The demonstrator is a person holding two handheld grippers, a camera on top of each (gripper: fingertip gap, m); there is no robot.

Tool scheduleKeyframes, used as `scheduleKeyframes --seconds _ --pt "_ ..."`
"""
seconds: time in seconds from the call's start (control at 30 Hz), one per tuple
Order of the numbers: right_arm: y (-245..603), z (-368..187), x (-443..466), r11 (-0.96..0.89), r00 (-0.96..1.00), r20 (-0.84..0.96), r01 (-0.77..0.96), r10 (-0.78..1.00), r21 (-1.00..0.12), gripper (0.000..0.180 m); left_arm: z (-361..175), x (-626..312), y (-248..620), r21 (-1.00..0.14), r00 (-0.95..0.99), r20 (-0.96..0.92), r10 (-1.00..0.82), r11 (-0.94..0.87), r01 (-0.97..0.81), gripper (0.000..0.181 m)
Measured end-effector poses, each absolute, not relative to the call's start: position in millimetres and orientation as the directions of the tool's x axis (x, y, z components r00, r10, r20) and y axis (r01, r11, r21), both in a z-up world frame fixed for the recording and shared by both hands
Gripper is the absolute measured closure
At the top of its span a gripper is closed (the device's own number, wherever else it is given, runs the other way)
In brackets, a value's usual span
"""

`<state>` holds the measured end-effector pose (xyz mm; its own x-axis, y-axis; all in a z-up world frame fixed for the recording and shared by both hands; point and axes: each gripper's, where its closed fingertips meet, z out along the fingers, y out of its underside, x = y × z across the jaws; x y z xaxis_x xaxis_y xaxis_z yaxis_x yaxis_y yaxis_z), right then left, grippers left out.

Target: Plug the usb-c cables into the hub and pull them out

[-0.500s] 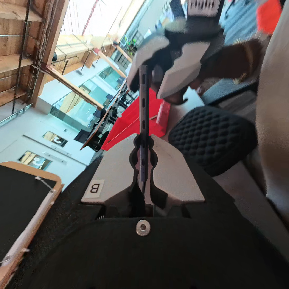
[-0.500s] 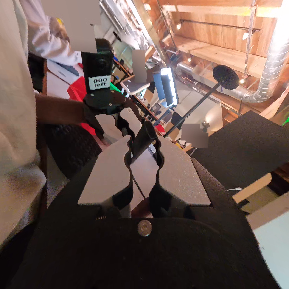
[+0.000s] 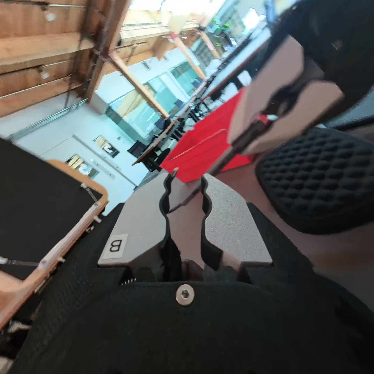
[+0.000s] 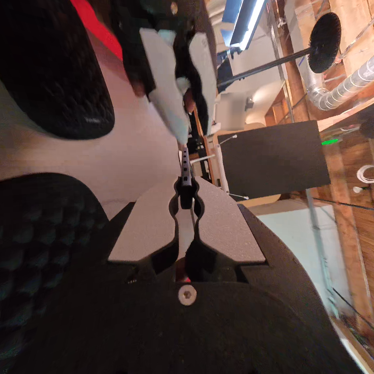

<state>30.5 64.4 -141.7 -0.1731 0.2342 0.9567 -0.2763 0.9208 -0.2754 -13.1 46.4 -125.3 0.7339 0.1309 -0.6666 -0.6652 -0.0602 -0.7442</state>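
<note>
Big shapes first: ahead and to the right of the left gripper (image 3: 185,178) sits a black mesh cushion (image 3: 315,182) on the pale table (image 3: 303,253), and beyond the fingertips a red bin (image 3: 202,141) glows against the blurred room. Off to the left of that claw stands a black panel with a wooden edge (image 3: 40,202).

Now the left gripper itself: jaws parted, a clear gap between the grey fingers (image 3: 141,218), nothing clamped there. A thin dark sliver pokes up at the tip of its left finger; too blurred to say what it is.

Over on the other side, the right gripper (image 4: 186,194) is clamped tight on the dark hub (image 4: 185,182), which sticks out forward past the fingertips, edge-on, a row of small ports showing along its narrow side. A thin cable (image 4: 192,214) trails back from the hub between the jaws.

Straight ahead of the hub's far end, the left gripper shows again, smeared by motion, its nearest fingertip just beside the hub's tip. Contact? Cannot tell.
</note>
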Motion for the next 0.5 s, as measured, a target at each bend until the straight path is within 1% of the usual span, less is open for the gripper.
scheduleKeyframes --seconds 0.07,0.13,0.23,0.27,0.33,0.4,0.47,0.5 --pt "78.2 -162.3 20.1 0.962 -0.2 0.967 -0.191 0.155 -0.194 0.171 -110.7 -27.2 36.7 -0.802 0.78 -0.583 0.227 -0.003 -0.598 0.149" --pt "84.2 -183.4 15.1 0.971 -0.277 0.952 -0.157 0.132 -0.18 0.171 -99.9 -33.5 28.1 -0.859 0.841 -0.475 0.26 0.07 -0.507 0.149" --pt "86.3 -207.2 16.4 0.96 -0.428 0.885 -0.115 0.184 -0.255 0.17 -81.3 -36.3 17.9 -0.927 0.91 -0.31 0.276 0.127 -0.354 0.141" --pt "88.3 -214.7 18.6 0.954 -0.487 0.846 -0.079 0.216 -0.289 0.17 -73.2 -34.9 12.6 -0.94 0.922 -0.273 0.274 0.129 -0.316 0.139" --pt "91.9 -231.6 26.3 0.93 -0.614 0.731 0.014 0.299 -0.368 0.164 -54.8 -33.9 -5.7 -0.96 0.936 -0.203 0.286 0.132 -0.248 0.139" --pt "93.2 -241.3 31.2 0.889 -0.676 0.627 0.094 0.387 -0.448 0.158 -47.6 -32.2 -31.6 -0.972 0.938 -0.199 0.285 0.061 -0.225 0.139" --pt "94.1 -242.3 33.5 0.845 -0.694 0.557 0.144 0.457 -0.514 0.156 -58.3 -48.3 -70.6 -0.966 0.891 -0.254 0.376 -0.144 -0.215 0.139" --pt "94.7 -241.7 34.3 0.822 -0.696 0.526 0.166 0.489 -0.544 0.154 -66.5 -64.1 -98.3 -0.946 0.834 -0.297 0.465 -0.263 -0.19 0.139"
